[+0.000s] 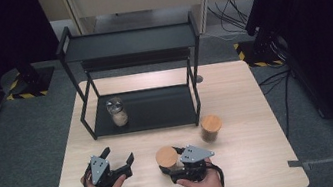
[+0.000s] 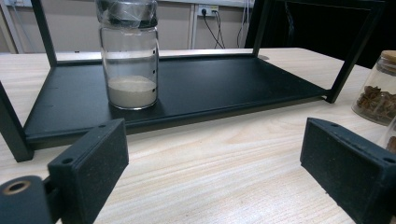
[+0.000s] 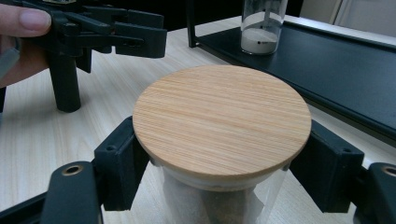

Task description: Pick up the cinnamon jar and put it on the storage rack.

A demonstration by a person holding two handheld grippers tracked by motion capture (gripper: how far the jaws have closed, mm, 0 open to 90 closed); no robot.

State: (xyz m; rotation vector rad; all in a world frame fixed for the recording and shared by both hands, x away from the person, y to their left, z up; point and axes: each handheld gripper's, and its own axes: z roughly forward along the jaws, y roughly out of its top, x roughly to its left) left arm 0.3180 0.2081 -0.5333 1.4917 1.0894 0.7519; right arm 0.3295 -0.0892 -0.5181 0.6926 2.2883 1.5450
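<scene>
Jar with wooden lid (image 3: 222,121) sits pinched in the right gripper (image 3: 219,172); the left gripper (image 2: 215,163) rests with jaws spread wide.

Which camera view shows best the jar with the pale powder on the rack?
The left gripper view: the powder jar stands close and sharp on the rack, with glass wall and powder level plain. The high view shows the jar small, from above. The right gripper view shows its lower part far behind the wooden lid.
</scene>
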